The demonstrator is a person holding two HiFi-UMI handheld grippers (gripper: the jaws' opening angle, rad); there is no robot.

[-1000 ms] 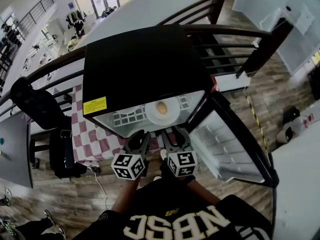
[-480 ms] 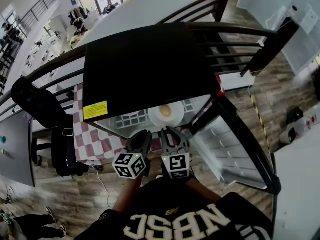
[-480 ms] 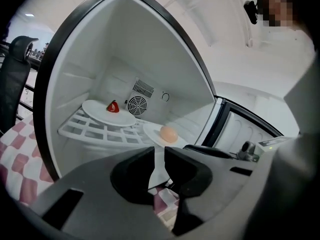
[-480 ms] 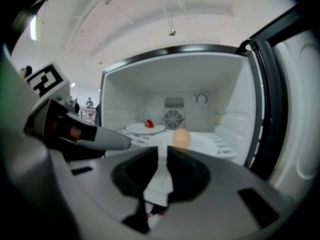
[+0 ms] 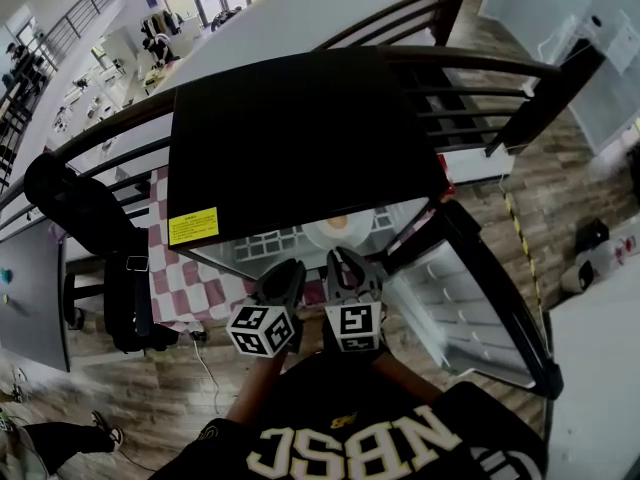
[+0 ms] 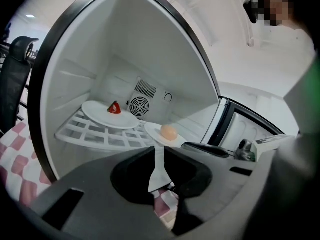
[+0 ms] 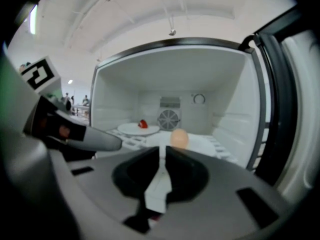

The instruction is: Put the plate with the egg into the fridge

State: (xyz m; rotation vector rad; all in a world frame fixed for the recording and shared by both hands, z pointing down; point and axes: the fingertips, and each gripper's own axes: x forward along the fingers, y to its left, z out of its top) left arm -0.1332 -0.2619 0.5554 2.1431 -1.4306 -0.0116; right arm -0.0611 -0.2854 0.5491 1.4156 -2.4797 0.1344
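Note:
The white plate [image 5: 352, 236] with the brown egg [image 5: 337, 222] rests on the wire shelf [image 6: 90, 134] inside the open fridge [image 5: 300, 138]. Neither gripper touches it. From both gripper views, the egg [image 6: 169, 132] [image 7: 179, 138] lies just beyond the jaw tips. My left gripper [image 5: 288, 265] [image 6: 159, 151] and right gripper [image 5: 345, 255] [image 7: 163, 151] hover side by side before the fridge opening. Both pairs of jaws have just been closing, down to a narrow slit, with nothing between them.
A second white plate [image 6: 100, 115] with a small red thing [image 6: 114, 108] sits further left on the same shelf. The fridge door [image 5: 470, 298] stands open to the right. A checked cloth [image 5: 190, 273] and a dark chair [image 5: 90, 218] lie left of the fridge.
The right gripper's jaws stood wide by the plate's front rim and have narrowed to a slit. The left jaws narrowed too. The plate with the egg stays on the shelf.

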